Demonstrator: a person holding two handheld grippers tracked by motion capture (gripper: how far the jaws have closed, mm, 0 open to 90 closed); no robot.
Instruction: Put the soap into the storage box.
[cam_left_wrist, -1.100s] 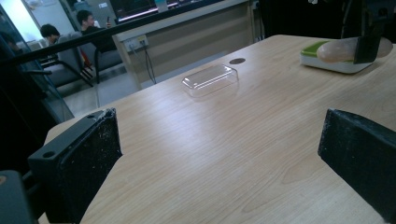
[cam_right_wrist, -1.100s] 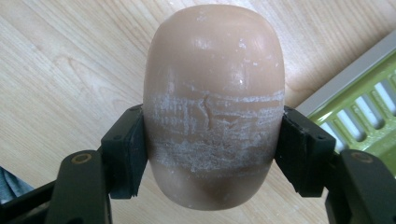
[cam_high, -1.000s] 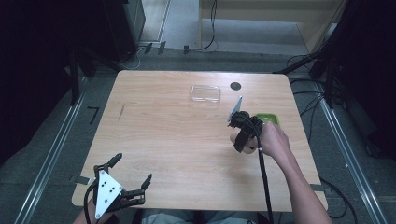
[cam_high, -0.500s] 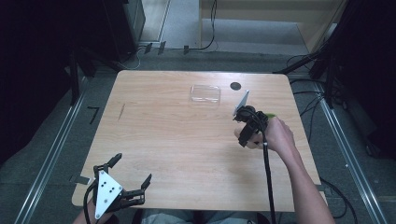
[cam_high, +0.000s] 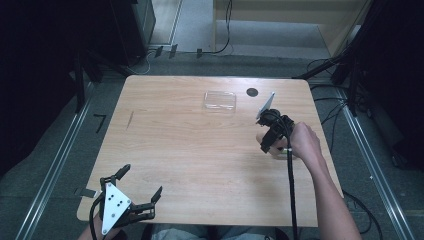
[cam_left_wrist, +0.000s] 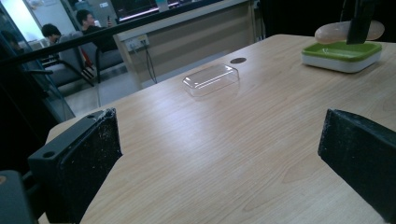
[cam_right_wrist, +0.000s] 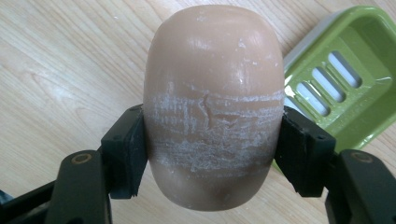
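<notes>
- My right gripper (cam_right_wrist: 212, 154) has its fingers (cam_right_wrist: 123, 156) pinching a tan oval soap bar (cam_right_wrist: 214, 100) across its middle; white scuff marks band the soap where the pads press.
- The soap is held off the worktop (cam_high: 190, 150), near the right edge, about halfway along it.
- A green soap dish (cam_right_wrist: 348, 79) with a slotted floor sits just beside the soap, empty, white base under it in the left gripper view.
- My left gripper (cam_high: 132, 200) is at the near left corner, fingers spread wide, nothing between them.
- A clear plastic lid (cam_high: 220, 100) lies near the far edge, a small dark disc (cam_high: 252, 92) to its right.
</notes>
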